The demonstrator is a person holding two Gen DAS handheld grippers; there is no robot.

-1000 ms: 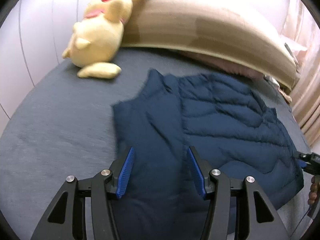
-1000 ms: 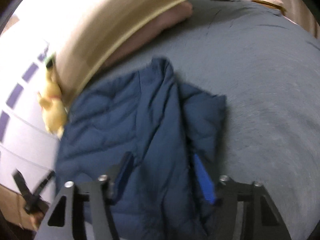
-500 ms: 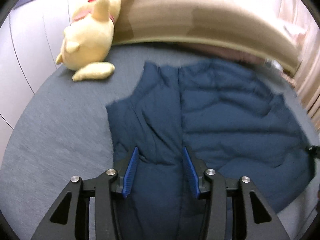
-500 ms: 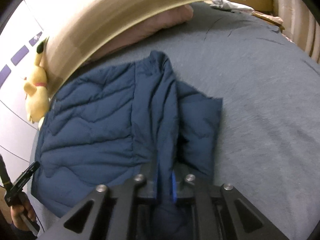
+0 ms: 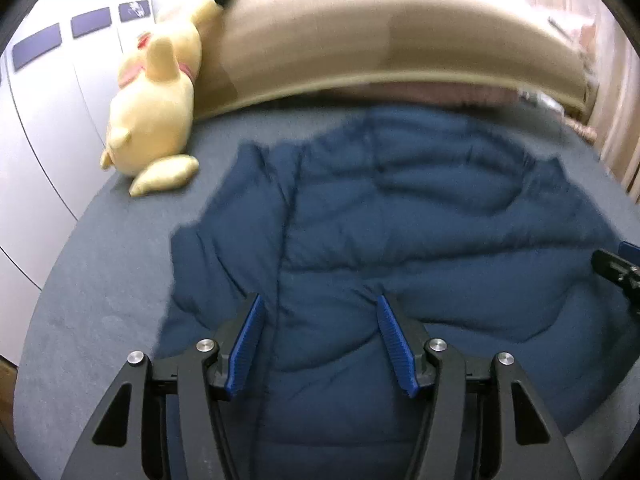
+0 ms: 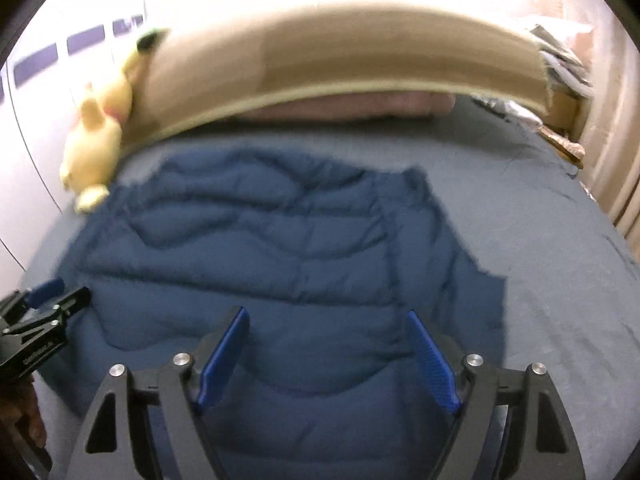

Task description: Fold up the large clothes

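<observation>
Two sets of tongs hover over the navy puffer jacket (image 5: 400,220), which lies spread on the grey bed (image 5: 100,280) right under and ahead of both. Left gripper (image 5: 320,340): jaws opening, about half apart, padding beneath them but nothing pinched. Right gripper (image 6: 328,356): jaws opening wide, likewise empty, hem below. Both side panels look turned in already, so I'd call this the gap between folds. Next up, likely each pair bites the near hem and carries it up toward the collar, far ahead. Beyond the left tongs, off to their left, sits a yellow plush toy (image 5: 156,104). No containers in view.
</observation>
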